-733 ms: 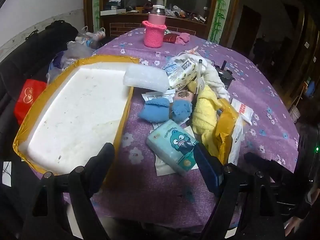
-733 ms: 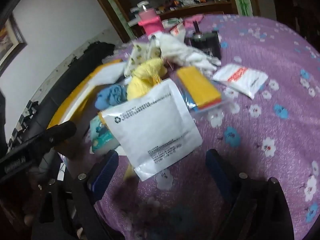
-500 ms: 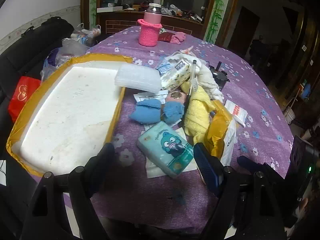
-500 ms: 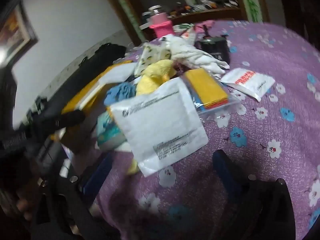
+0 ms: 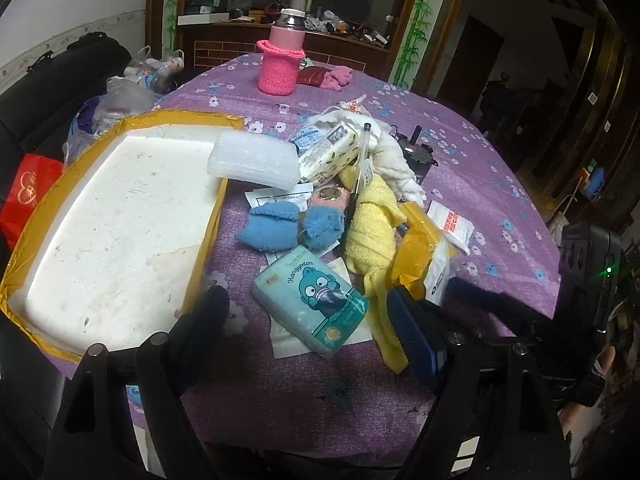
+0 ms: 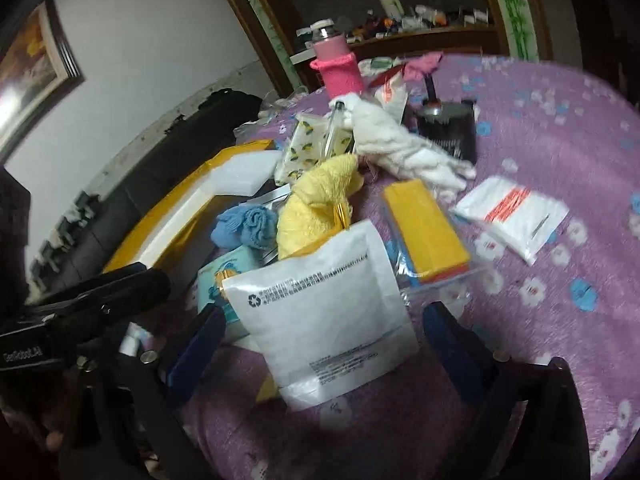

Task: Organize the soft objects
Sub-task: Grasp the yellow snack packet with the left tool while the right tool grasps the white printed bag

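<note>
On the purple flowered cloth lies a pile: a teal cartoon tissue pack (image 5: 310,300), a blue cloth (image 5: 276,232), a yellow towel (image 5: 372,232), a white towel (image 5: 396,160), a lemon-print tissue pack (image 5: 330,156) and a white foam block (image 5: 254,158). My left gripper (image 5: 306,302) hangs open over the teal pack, its pads apart from it. My right gripper (image 6: 322,316) is open too, and a white pouch (image 6: 324,320) shows between its fingers without touching the pads. Right of the pouch lie a bagged yellow sponge (image 6: 424,232) and a white sachet (image 6: 512,212).
A yellow-rimmed tray (image 5: 208,236) with a white foam floor fills the left side. A pink-sleeved bottle (image 5: 282,68) stands at the far edge. A pen (image 5: 360,168) lies across the towels, near a black device (image 6: 448,128). Bags sit past the table's left edge.
The pile has slid slightly left in the left wrist view. In the right wrist view the white pouch now sits lower and closer between the fingers. Both grippers stayed open.
</note>
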The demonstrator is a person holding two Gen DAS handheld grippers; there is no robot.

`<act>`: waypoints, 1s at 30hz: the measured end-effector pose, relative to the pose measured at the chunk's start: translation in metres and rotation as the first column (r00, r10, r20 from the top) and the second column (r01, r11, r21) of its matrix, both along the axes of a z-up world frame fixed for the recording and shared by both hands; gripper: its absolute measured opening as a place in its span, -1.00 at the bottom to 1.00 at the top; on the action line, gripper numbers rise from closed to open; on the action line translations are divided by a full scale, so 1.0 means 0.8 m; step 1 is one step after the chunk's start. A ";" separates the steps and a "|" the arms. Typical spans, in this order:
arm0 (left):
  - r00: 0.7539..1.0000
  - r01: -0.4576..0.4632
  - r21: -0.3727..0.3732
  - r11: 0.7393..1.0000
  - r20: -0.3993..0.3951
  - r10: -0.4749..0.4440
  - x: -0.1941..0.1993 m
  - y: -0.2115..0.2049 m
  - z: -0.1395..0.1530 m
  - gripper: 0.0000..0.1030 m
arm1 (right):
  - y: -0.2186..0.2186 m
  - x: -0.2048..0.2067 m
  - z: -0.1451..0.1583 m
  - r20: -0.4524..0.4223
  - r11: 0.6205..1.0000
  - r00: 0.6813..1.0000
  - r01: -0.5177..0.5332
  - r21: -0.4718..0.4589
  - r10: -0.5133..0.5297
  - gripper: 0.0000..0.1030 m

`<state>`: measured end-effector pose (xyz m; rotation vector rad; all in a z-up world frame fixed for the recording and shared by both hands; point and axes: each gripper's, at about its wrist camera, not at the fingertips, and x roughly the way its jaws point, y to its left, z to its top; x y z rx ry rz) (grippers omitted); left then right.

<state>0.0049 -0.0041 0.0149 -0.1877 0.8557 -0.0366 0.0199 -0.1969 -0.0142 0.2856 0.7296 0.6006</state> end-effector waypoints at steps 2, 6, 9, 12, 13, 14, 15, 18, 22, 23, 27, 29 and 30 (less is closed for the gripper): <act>1.000 0.009 -0.020 1.000 -0.022 -0.009 0.004 0.000 -0.002 0.58 | -0.007 -0.001 -0.005 -0.031 0.998 0.999 -0.027 0.049 0.028 0.42; 0.998 0.034 -0.071 0.997 -0.046 -0.037 0.011 -0.002 -0.006 0.58 | -0.022 -0.003 -0.002 -0.099 0.997 0.994 -0.039 0.063 0.045 -0.05; 0.997 0.045 -0.074 0.996 -0.064 -0.050 0.016 -0.007 -0.007 0.58 | -0.034 -0.009 -0.002 -0.117 0.996 0.992 -0.031 0.082 0.040 -0.49; 0.995 0.076 -0.079 0.994 -0.055 -0.080 0.018 -0.017 -0.006 0.58 | -0.042 -0.027 0.001 -0.065 0.998 0.998 0.003 0.056 0.001 -0.69; 0.994 0.084 -0.070 0.994 -0.058 -0.088 0.021 -0.022 -0.007 0.58 | -0.047 -0.032 0.003 -0.049 0.999 0.999 0.019 0.044 -0.017 -0.71; 0.992 0.104 -0.071 0.992 -0.063 -0.108 0.025 -0.030 -0.008 0.58 | -0.053 -0.036 0.004 -0.027 0.999 0.999 0.024 0.041 -0.023 -0.73; 0.990 0.119 -0.062 0.991 -0.072 -0.124 0.030 -0.037 -0.010 0.58 | -0.059 -0.039 0.007 -0.013 0.998 0.999 0.035 0.047 -0.034 -0.75; 0.979 0.175 -0.066 0.982 -0.095 -0.181 0.043 -0.055 -0.016 0.57 | -0.080 -0.048 0.012 0.007 0.994 0.997 0.077 0.077 -0.078 -0.78; 0.971 0.207 -0.133 0.969 -0.091 -0.220 0.054 -0.073 -0.028 0.40 | -0.091 -0.065 0.017 0.024 0.989 0.990 0.137 0.050 -0.138 -0.80; 0.969 0.213 -0.129 0.968 -0.101 -0.227 0.057 -0.077 -0.033 0.09 | -0.094 -0.066 0.015 0.031 0.988 0.989 0.146 0.052 -0.148 -0.80; 0.973 0.198 -0.130 0.972 -0.094 -0.210 0.053 -0.078 -0.041 -0.44 | -0.092 -0.067 0.015 0.025 0.986 0.987 0.160 0.044 -0.161 -0.80; 0.975 0.202 -0.134 0.970 -0.062 -0.212 0.044 -0.074 -0.035 -0.46 | -0.095 -0.058 0.013 0.057 0.987 0.986 0.153 0.041 -0.155 -0.80; 0.974 0.211 -0.144 0.967 -0.059 -0.221 0.042 -0.071 -0.033 -0.46 | -0.093 -0.058 0.016 0.068 0.987 0.985 0.154 0.037 -0.157 -0.81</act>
